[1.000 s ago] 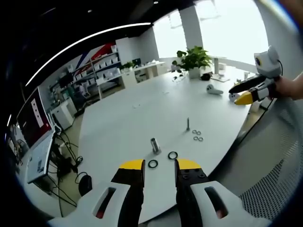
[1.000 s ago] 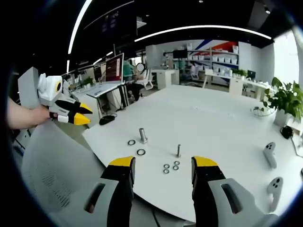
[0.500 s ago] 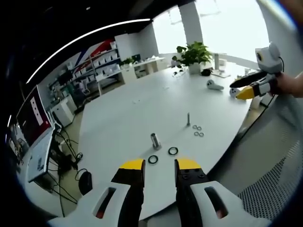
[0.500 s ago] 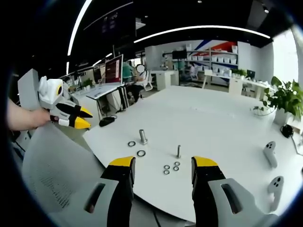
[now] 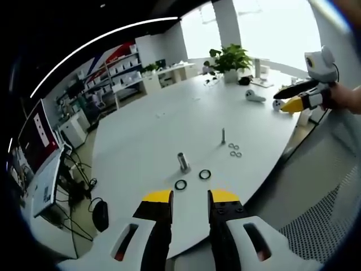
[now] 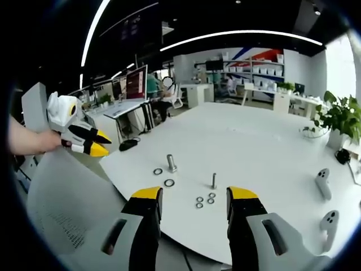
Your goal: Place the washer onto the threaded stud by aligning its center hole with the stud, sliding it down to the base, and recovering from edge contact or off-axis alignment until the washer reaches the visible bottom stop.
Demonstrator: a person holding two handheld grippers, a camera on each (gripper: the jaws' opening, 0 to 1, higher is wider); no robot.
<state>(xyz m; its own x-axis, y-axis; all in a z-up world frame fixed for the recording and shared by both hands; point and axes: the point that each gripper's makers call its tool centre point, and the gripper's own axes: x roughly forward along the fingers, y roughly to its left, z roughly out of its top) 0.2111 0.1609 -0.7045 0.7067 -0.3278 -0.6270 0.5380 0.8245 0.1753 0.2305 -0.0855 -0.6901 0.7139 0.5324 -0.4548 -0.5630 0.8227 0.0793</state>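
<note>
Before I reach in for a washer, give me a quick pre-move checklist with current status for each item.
1. Left gripper empty, jaws a little apart: ok.
2. Right gripper empty, jaws wide apart: ok.
3. Thin threaded stud upright and bare: ok.
4. Three small washers lying loose beside the stud: ok.
5. Washer seated on the stud: not ok, none picked up yet.
6. Which washers fit the thin stud or the thicker stud: cannot tell.

This is an open-plan office or tech lab. A large white oval counter (image 6: pixel 254 141) stands under curved strip ceiling lights (image 6: pixel 237 35). Desks with monitors (image 6: pixel 135 82) line one side, wall shelves (image 6: pixel 265 70) hold white boxes, a potted plant (image 5: pixel 230 57) sits near bright windows (image 5: pixel 271 28), and mesh office chairs (image 6: pixel 62 192) ring the counter.
</note>
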